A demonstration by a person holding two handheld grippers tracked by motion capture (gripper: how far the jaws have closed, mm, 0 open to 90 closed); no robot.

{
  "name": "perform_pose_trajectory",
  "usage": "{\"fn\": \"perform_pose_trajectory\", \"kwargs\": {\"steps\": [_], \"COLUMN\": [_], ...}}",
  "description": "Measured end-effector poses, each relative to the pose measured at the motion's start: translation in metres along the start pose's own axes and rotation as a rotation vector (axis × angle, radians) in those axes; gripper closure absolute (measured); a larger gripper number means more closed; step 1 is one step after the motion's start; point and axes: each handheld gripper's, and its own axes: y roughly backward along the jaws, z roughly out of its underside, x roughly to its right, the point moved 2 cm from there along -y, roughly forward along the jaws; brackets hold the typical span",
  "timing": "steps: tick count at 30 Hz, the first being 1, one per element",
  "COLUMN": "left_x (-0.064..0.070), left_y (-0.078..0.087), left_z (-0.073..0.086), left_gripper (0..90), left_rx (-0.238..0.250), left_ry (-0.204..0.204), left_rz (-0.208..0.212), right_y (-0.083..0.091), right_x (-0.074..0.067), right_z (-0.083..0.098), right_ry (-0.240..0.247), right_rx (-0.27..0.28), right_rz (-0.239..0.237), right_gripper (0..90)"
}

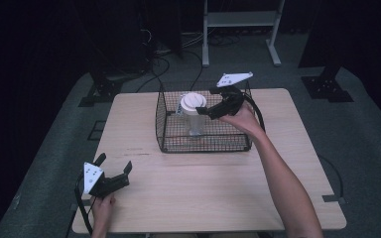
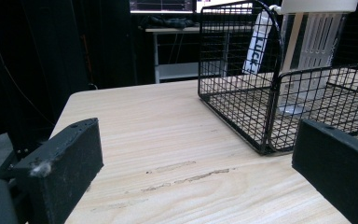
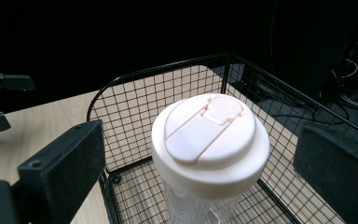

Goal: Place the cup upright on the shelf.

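A clear tumbler (image 1: pixel 196 124) with a cream flip lid (image 1: pixel 192 101) stands upright inside a black wire basket (image 1: pixel 203 147) at the back middle of the wooden table. My right gripper (image 1: pixel 207 101) hovers at lid height over the basket's right half, open. In the right gripper view its jaws flank the lid (image 3: pixel 209 144) without touching it. My left gripper (image 1: pixel 115 162) is open near the table's front left corner and holds nothing. In the left gripper view its jaws frame bare tabletop, with the basket (image 2: pixel 270 93) and tumbler (image 2: pixel 307 46) ahead to the right.
A white item with dark lettering (image 2: pixel 256 42) leans in the basket's far left corner behind the tumbler. Scuff marks (image 2: pixel 186 175) streak the wood in front of the left gripper. Beyond the table stand a white metal frame (image 1: pixel 240 20) and floor cables (image 1: pixel 158 64).
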Motion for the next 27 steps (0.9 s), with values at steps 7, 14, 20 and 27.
{"fn": "perform_pose_trajectory", "kwargs": {"steps": [7,14,20,27], "left_x": [0.0,0.0,0.0,0.001], "left_y": [0.0,0.001,0.001,0.001], "left_z": [0.0,0.0,0.0,0.0], "left_gripper": [0.9,0.9,0.9,0.9], "left_rx": [0.0,0.001,0.001,-0.002], "left_ry": [-0.001,-0.003,-0.004,-0.008], "left_rz": [-0.001,0.0,-0.001,-0.003], "right_y": [0.016,0.028,0.038,0.046], "right_x": [-0.005,-0.012,-0.015,-0.021], "right_z": [0.006,0.011,0.018,0.027], "right_ry": [0.0,-0.001,-0.006,-0.018], "right_rx": [-0.007,-0.015,-0.025,-0.053], "right_rz": [0.004,0.001,-0.005,-0.034], "right_gripper": [1.6,1.6,1.6,1.6]}}
